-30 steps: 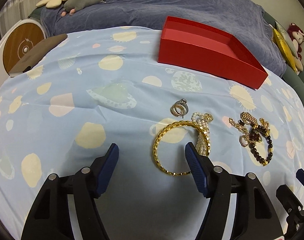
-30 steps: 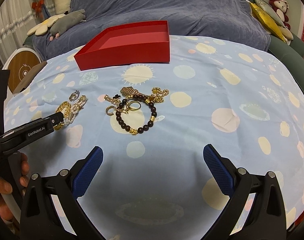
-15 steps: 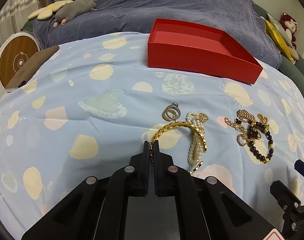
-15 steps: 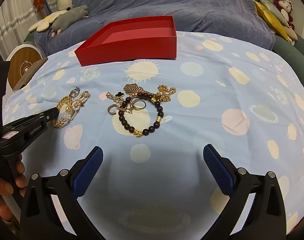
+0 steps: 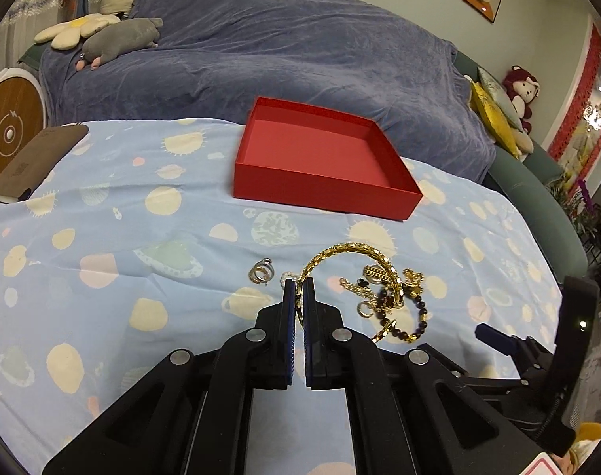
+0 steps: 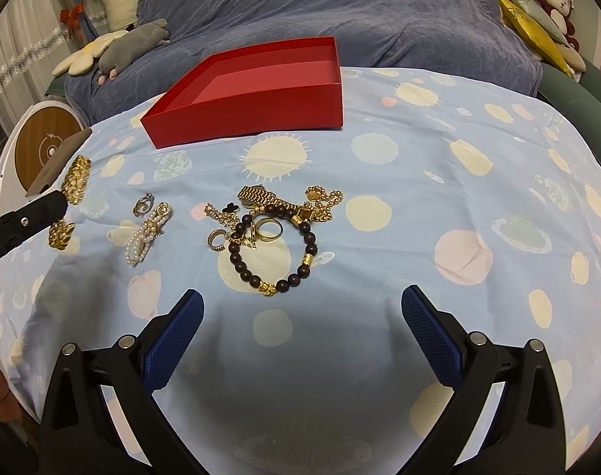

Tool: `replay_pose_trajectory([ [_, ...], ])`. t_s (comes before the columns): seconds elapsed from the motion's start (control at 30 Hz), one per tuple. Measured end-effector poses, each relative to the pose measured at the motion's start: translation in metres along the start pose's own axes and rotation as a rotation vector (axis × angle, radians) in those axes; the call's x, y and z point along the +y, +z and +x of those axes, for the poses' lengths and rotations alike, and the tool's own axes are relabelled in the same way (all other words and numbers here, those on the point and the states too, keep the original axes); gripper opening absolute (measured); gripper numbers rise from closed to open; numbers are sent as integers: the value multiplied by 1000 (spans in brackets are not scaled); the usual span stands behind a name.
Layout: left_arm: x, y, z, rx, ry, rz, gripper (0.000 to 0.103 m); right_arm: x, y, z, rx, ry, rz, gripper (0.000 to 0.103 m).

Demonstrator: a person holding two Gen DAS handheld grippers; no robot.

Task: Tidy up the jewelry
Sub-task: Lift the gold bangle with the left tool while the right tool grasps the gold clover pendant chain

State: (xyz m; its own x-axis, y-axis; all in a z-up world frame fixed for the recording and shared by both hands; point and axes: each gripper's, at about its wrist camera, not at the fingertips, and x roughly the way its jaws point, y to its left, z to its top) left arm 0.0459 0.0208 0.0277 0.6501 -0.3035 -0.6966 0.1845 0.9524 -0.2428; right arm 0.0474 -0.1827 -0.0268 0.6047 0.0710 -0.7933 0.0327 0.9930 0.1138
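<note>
My left gripper (image 5: 299, 295) is shut on a gold bangle (image 5: 349, 251) and holds it lifted above the patterned cloth; the bangle shows at the left edge of the right wrist view (image 6: 75, 180). An open red box (image 5: 320, 158) stands behind, empty inside (image 6: 260, 87). A pearl bracelet (image 6: 148, 233) and a silver ring (image 6: 143, 204) lie on the cloth. A heap with a dark bead bracelet (image 6: 274, 255), gold chains and a gold ring (image 6: 270, 229) lies in the middle. My right gripper (image 6: 300, 328) is open and empty, just short of the heap.
The table is covered with a light blue spotted cloth (image 6: 458, 182). A blue-covered sofa (image 5: 300, 47) with plush toys is behind it. A brown pad (image 5: 35, 158) and a round wooden device (image 5: 7, 126) sit at the far left.
My left gripper closed on the gold bangle and lifted it off the cloth, away from the pearl bracelet. My right gripper stayed open and moved slightly nearer the heap.
</note>
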Motion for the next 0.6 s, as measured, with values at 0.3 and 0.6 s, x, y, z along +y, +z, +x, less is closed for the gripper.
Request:
replay_pose_trajectory([
  [0.3,5,4,7,23,-6,-33,1,16,9,15,9,25,-51,73],
  [0.6,25,6,13,27,49,-59,1,45,15,21,29,116,-101,64],
])
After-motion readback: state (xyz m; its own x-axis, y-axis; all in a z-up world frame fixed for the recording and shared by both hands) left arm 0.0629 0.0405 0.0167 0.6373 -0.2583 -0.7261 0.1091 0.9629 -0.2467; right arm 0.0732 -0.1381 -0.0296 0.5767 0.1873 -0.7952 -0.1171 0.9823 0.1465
